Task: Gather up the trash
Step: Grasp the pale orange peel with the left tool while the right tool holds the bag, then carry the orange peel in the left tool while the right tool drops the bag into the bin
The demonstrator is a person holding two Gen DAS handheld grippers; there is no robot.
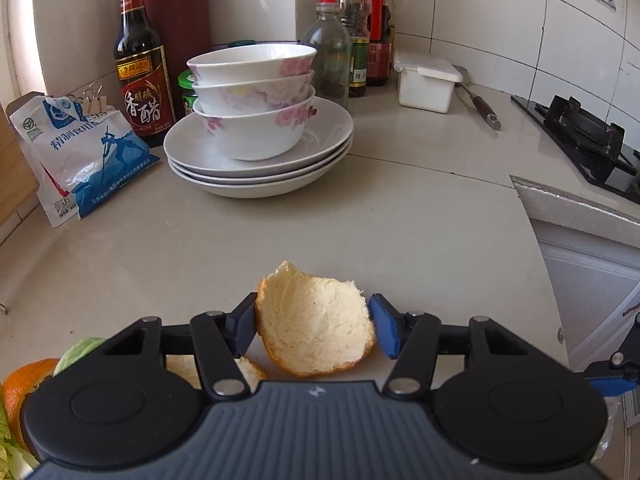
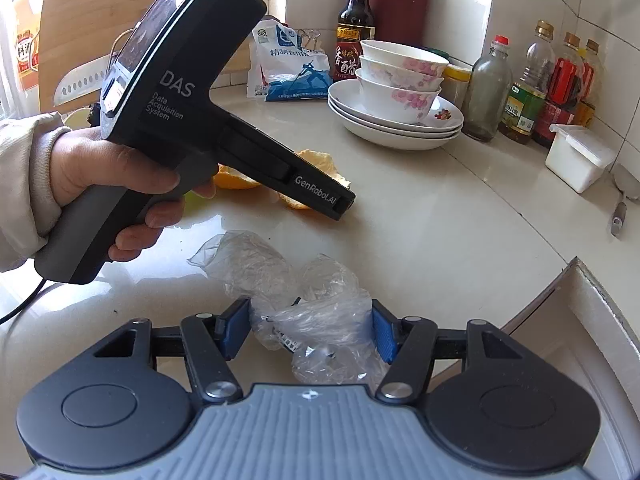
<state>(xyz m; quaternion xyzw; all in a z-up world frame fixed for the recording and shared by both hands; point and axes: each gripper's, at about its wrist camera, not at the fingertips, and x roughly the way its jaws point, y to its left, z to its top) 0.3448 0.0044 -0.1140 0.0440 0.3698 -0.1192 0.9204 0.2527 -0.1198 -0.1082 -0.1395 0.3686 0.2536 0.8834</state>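
A curled piece of orange peel [image 1: 316, 316], white pith facing me, stands on the pale counter between the blue pads of my left gripper [image 1: 312, 330], which touch it on both sides. More peel [image 1: 250, 372] and a green leaf [image 1: 78, 352] lie just behind, at the lower left. In the right wrist view a hand holds the left gripper's body [image 2: 224, 120] over the orange peels [image 2: 320, 160]. My right gripper [image 2: 310, 332] is shut on a crumpled clear plastic bag [image 2: 256, 256] that trails forward on the counter.
Three flowered bowls [image 1: 256, 120] are stacked on white plates [image 1: 332, 136] at the back. A salt bag [image 1: 80, 152], a vinegar bottle [image 1: 140, 68], oil bottles [image 1: 360, 40] and a white lidded box [image 1: 426, 84] line the wall. A gas hob [image 1: 584, 136] and the counter's edge [image 1: 540, 240] are right.
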